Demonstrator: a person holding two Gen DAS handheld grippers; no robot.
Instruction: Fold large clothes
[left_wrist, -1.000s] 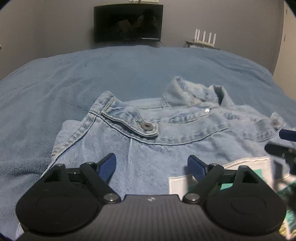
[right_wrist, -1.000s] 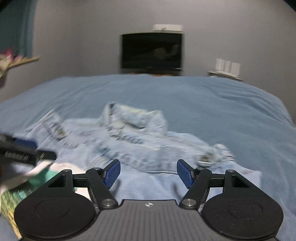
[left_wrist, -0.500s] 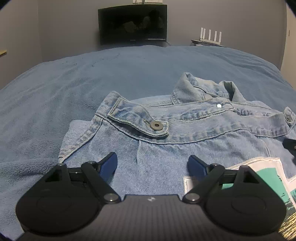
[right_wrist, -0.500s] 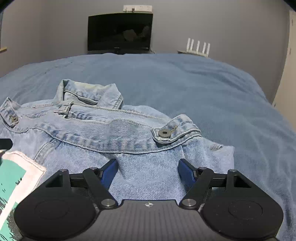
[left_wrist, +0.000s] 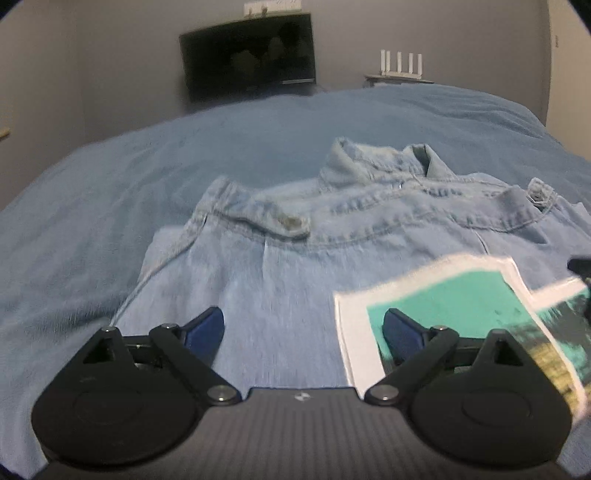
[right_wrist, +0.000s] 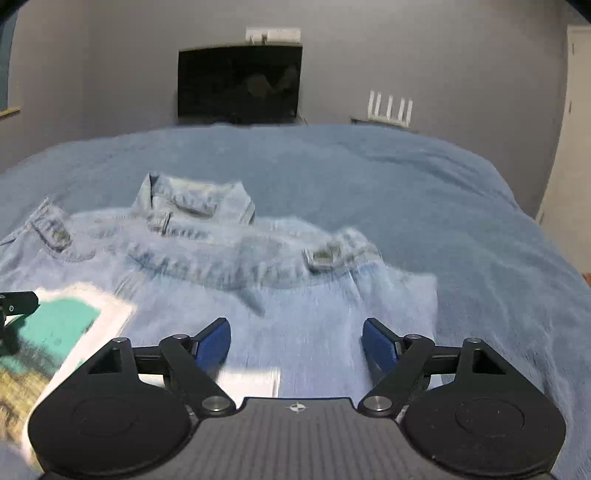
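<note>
- The lower hem of the denim jacket (left_wrist: 295, 266) is hidden behind my left gripper (left_wrist: 303, 332).
- The printed patch (left_wrist: 480, 306) is cut off at the 3 o'clock edge, its picture too smeared to read.
- From my right gripper (right_wrist: 295, 343), the jacket's seams and button tab (right_wrist: 321, 256) are blurred.
- The white object (right_wrist: 389, 105) at 1 o'clock is too small to identify.

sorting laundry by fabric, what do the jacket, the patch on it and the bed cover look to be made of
Light blue jacket: looks like washed denim, going by the faded matte weave, raised double-stitched seams and metal-looking buttons.
White-bordered teal picture patch: a smooth, flat panel, probably printed fabric; blur leaves it open.
Blue bed cover: soft, matte and slightly fuzzy, possibly fleece or terry.
</note>
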